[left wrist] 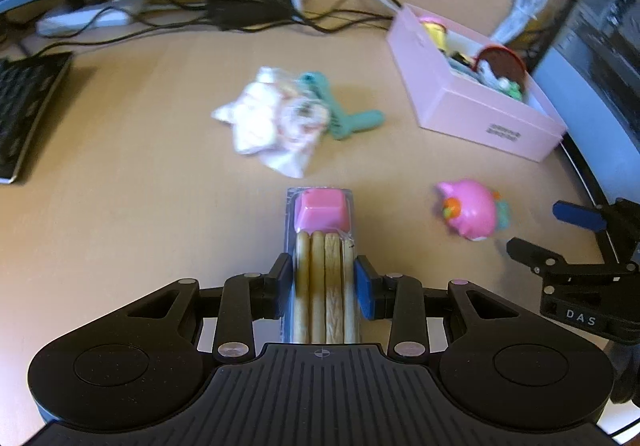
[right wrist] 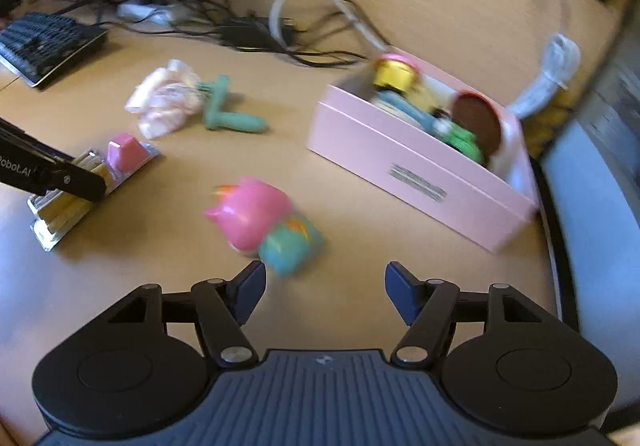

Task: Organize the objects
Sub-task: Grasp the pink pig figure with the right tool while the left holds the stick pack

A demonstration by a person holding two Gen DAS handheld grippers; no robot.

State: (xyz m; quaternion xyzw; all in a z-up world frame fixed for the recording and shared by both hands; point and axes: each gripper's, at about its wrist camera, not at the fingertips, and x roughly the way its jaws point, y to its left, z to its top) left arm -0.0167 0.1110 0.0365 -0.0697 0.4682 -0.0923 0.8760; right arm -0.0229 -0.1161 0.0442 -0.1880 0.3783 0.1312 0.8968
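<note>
A light wooden desk (left wrist: 132,214) carries, ahead of the left jaws, a crumpled wrapper (left wrist: 266,118) touching a teal toy (left wrist: 340,114); right of them, a pink box (left wrist: 476,102), pink pig toy (left wrist: 474,214); far back, cables (left wrist: 224,2), keyboard (left wrist: 24,110).

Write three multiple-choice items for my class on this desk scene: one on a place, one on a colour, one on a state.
1. Where does the pink toy pig lie?
A. on the desk between the snack pack and the pink box
B. inside the pink box
C. on the keyboard

2. What colour is the dip tub on the snack pack?
A. green
B. pink
C. white

3. How is the right gripper?
A. shut on the pig
B. shut on a cable
C. open, holding nothing

Answers:
1 A: it lies on bare desk, the pink box to its right.
2 B: the tub is pink.
3 C: its jaws stand apart; the left gripper grips the pack.
</note>
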